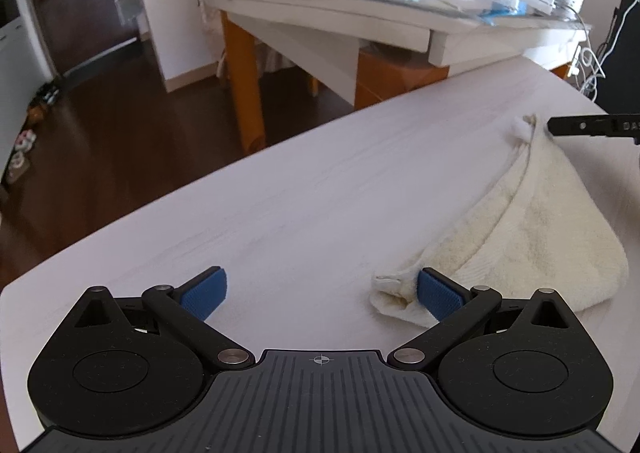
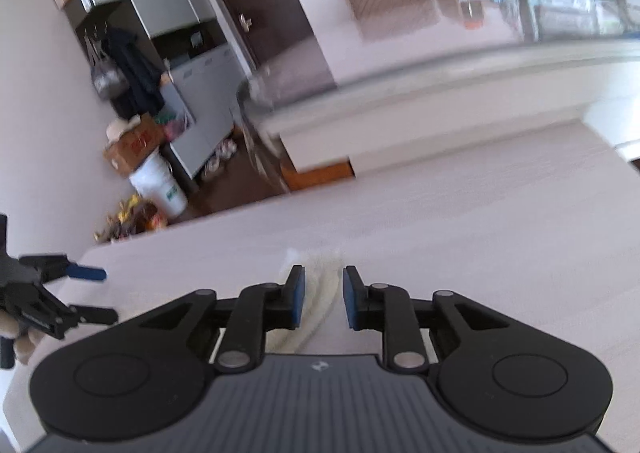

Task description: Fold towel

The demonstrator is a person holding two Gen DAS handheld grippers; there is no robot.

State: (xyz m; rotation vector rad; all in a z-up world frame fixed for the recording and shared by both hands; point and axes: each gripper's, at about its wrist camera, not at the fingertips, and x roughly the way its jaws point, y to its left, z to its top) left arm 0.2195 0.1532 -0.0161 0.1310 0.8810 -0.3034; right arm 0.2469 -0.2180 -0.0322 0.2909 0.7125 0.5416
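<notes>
A cream terry towel [image 1: 532, 229], loosely folded into a cone-like bundle, lies on the pale wood-grain desk [image 1: 304, 197] near its far edge. The left gripper [image 1: 320, 293] stands released, wide apart, one blue pad [image 1: 438, 295] touching the towel's near corner. The right gripper [image 2: 323, 301] stands slightly parted, straddling the towel's far corner without pinching.

"DA" on right gripper [image 1: 592, 128], partial
</notes>
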